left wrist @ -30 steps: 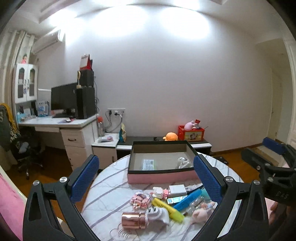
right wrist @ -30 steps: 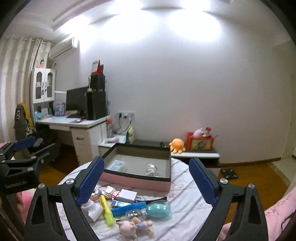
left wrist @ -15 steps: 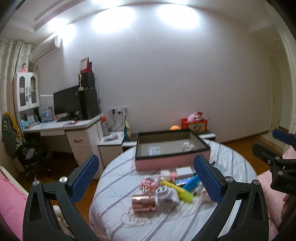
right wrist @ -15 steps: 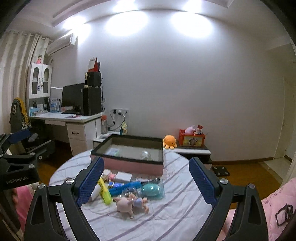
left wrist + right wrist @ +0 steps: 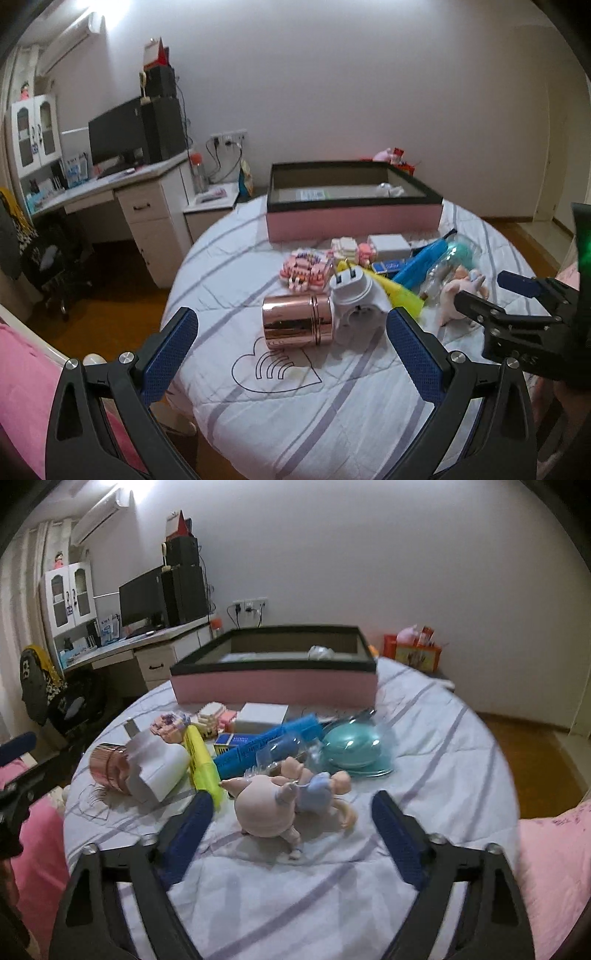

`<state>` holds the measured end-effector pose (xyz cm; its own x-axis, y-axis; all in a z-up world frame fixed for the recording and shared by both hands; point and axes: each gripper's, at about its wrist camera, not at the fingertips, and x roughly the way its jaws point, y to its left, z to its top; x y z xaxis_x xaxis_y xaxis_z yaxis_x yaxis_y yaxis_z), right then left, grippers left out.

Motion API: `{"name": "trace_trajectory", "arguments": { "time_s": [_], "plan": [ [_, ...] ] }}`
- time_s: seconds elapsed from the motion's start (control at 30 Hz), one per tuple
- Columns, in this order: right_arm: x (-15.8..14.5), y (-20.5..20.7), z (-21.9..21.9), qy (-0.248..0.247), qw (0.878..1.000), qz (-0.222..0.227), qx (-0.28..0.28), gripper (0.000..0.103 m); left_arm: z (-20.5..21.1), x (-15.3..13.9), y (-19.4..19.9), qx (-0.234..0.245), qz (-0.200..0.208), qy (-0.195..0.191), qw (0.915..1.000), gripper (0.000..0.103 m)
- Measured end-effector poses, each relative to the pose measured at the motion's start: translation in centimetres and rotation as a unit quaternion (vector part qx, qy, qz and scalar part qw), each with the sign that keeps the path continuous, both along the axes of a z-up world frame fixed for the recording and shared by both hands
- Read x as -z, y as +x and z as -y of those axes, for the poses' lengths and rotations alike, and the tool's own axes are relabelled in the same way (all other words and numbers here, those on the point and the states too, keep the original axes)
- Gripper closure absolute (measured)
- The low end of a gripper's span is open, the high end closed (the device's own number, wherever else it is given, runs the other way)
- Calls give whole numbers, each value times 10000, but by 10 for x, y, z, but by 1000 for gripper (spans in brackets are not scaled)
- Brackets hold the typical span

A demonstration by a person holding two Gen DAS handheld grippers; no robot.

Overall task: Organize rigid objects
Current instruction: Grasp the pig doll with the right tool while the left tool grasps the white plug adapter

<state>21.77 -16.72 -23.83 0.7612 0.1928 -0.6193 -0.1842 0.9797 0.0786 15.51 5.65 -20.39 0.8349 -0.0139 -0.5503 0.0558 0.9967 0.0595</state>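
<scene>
Your left gripper (image 5: 290,345): spread wide, empty, knurled blue pads, hovering before a shiny rose-gold metal cylinder (image 5: 297,321) lying on its side against a white plastic plug adapter (image 5: 360,301). Your right gripper (image 5: 291,823): likewise wide, empty, flanking a matte pink pig figurine (image 5: 273,805). Behind: yellow highlighter (image 5: 201,762), ribbed blue case (image 5: 266,744), teal domed dish (image 5: 351,751). Pink-walled, black-rimmed box (image 5: 275,686) at the striped round table's (image 5: 424,746) far side.

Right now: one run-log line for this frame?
left gripper: open, facing copper tin | right gripper: open, facing pig figurine | pink box: nearly empty
</scene>
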Motion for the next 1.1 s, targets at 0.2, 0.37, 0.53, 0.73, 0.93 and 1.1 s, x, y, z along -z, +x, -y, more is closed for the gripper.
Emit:
{"name": "trace_trajectory", "arguments": {
  "time_s": [0.2, 0.37, 0.53, 0.73, 0.93, 1.1],
  "plan": [
    [14, 22, -3, 50, 9993, -364, 76, 15, 0, 14, 18, 36, -245, -44, 9997, 0],
    [19, 32, 8, 365, 9971, -666, -53, 21, 5, 21, 32, 91, -457, -158, 9988, 0],
    [16, 28, 17, 174, 9980, -614, -38, 21, 28, 21, 42, 359, -402, 62, 9985, 0],
    [14, 24, 38, 202, 9977, -646, 34, 21, 54, 22, 58, 574, -474, 311, 9967, 0],
    [14, 22, 55, 311, 9973, -665, 58, 21, 80, 30, 66, 844, -626, 668, 9922, 11],
    [14, 22, 62, 368, 9970, -681, 40, 21, 86, 31, 67, 1068, -787, 398, 9904, 39]
  ]
}}
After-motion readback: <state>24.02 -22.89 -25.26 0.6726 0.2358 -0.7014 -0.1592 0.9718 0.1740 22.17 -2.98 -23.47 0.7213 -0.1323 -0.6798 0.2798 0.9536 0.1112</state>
